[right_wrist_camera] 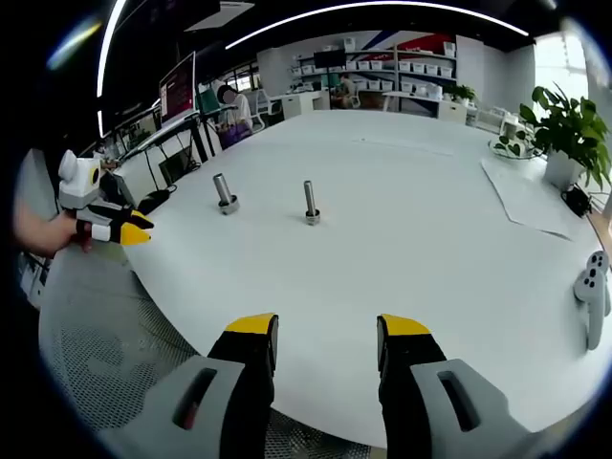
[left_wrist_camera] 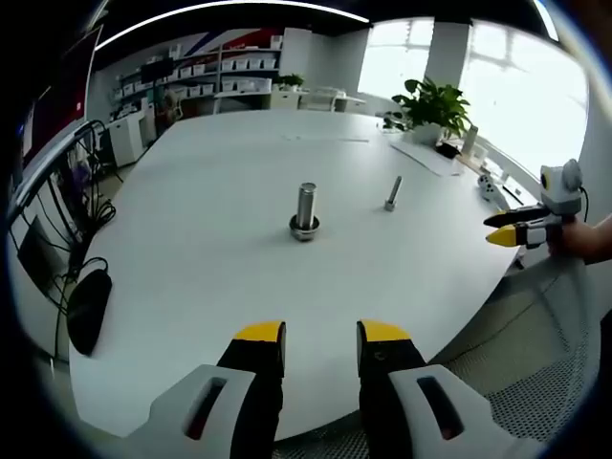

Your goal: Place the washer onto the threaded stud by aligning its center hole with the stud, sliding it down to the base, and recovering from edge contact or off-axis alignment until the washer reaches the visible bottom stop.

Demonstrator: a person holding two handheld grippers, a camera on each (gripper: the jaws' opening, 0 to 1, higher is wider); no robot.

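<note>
No legible writing; stud (left_wrist_camera: pixel 305 211) (washer perhaps at base) stands upright on table (left_wrist_camera: pixel 210 258).

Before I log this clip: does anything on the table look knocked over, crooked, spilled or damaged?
Nothing stands out. The thick stud with the washer at its base and the thin bolt both stand upright and apart on the white table, with no spill or damage visible. Both the left gripper and right gripper are open and empty.
</note>
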